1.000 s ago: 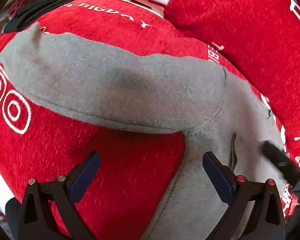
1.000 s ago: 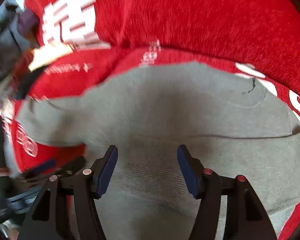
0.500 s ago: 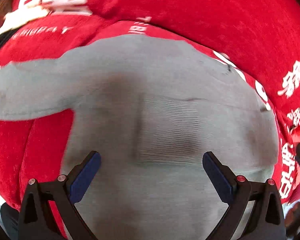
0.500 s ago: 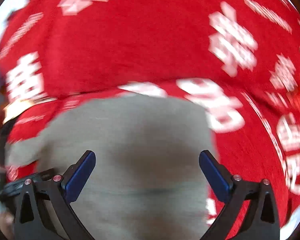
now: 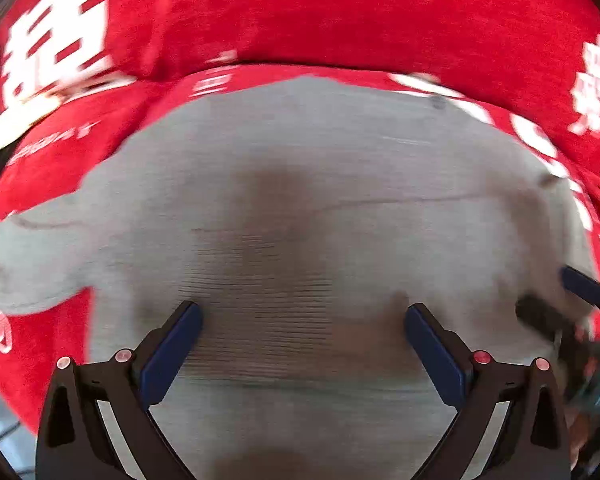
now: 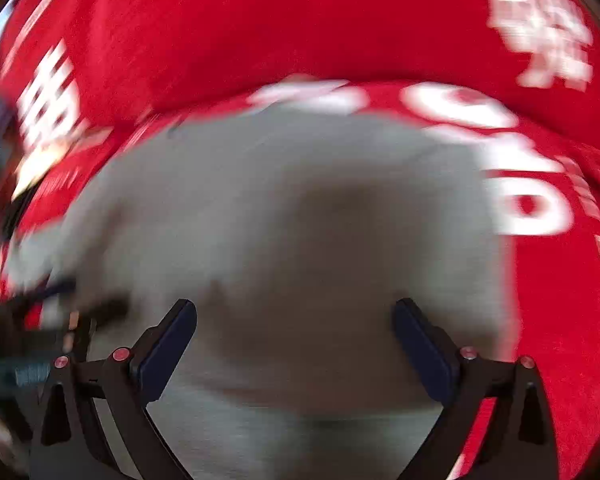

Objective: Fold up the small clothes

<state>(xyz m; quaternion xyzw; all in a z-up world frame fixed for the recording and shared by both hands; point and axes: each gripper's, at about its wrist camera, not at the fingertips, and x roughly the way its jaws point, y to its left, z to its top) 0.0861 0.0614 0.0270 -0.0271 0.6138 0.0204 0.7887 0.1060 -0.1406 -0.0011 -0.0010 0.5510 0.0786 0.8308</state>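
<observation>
The grey garment (image 5: pixel 300 184) lies spread on the red printed cover (image 5: pixel 340 12), a sleeve trailing toward its left edge. Both the left gripper (image 5: pixel 302 340) and right gripper (image 6: pixel 294 336) hover spread wide, holding nothing. A pinch from here may catch only the top layer or drag the cover too, skewing the fold.

Red plush fabric cover (image 5: pixel 340 12) printed with white characters and ring motifs, large blocky white character at upper left of the left wrist view, smaller white lettering beneath it, all too blurred to read, no legible text in either view
</observation>
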